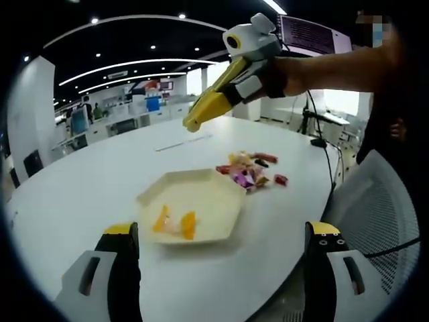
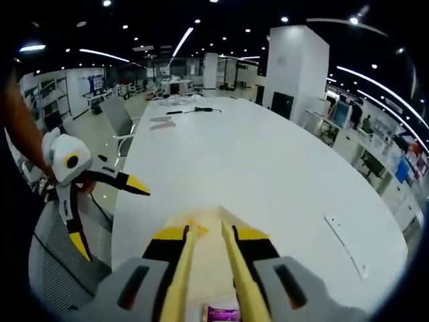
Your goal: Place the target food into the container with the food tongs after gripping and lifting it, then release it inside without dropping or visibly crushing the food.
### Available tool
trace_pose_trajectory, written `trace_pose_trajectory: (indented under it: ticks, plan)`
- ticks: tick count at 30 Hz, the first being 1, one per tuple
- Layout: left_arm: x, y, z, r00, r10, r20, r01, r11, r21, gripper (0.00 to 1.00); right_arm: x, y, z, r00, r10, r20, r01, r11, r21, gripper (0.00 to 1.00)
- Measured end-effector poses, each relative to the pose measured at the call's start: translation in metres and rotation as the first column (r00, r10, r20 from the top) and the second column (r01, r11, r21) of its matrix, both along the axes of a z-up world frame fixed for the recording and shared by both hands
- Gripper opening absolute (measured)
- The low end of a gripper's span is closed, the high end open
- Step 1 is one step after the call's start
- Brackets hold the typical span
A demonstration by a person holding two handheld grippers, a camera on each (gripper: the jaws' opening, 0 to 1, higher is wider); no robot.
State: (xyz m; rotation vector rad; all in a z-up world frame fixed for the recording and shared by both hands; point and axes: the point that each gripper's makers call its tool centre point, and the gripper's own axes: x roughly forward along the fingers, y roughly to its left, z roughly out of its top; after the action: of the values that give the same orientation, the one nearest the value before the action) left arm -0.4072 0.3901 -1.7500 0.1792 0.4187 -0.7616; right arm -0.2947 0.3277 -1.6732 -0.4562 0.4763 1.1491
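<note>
Candy pieces [image 1: 249, 168] in bright wrappers lie in a loose heap on the white table [image 1: 94, 181], just beside the far right edge of a pale hexagonal container [image 1: 193, 204]. Inside the container rest two orange pieces [image 1: 175, 223], close together near its near rim. In the left gripper view the left gripper [image 1: 224, 258] has its two black, yellow-tipped jaws spread wide apart at the bottom of the picture, one on each side of the container, holding nothing. Above the table in that same view hangs the right gripper [image 1: 192, 124], held by a person's hand [image 1: 285, 75], with a pair of yellow food tongs fixed along its jaws; the tong tips nearly meet and point down and to the left, well above the table and apart from the candy. In the right gripper view the yellow tongs [image 2: 204, 265] run forward from the bottom of the picture, their two arms drawn near each other with a narrow gap between them, and nothing is visible between the tips. A small purple wrapped piece [image 2: 222, 312] sits low in that view between the bases of the tongs. The left gripper also shows at the left of that view, jaws splayed open, beside a mesh office chair [image 2: 57, 268].
</note>
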Motion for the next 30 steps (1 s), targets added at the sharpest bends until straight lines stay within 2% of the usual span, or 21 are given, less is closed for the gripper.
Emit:
trace_pose_trajectory:
  ticks: [17,30]
  plan:
    - [0.002,0.003,0.002,1.000,0.015,0.005,-0.014,1.000,-0.018,1.00,-0.016,-0.068,0.012,0.996,-0.079,0.038,0.079,0.997,0.006,0.26]
    - [0.001,0.003,0.004,1.000,0.010,0.005,-0.010,0.999,-0.036,1.00,-0.024,-0.120,0.017,0.981,-0.187,0.047,0.186,0.982,0.035,0.26]
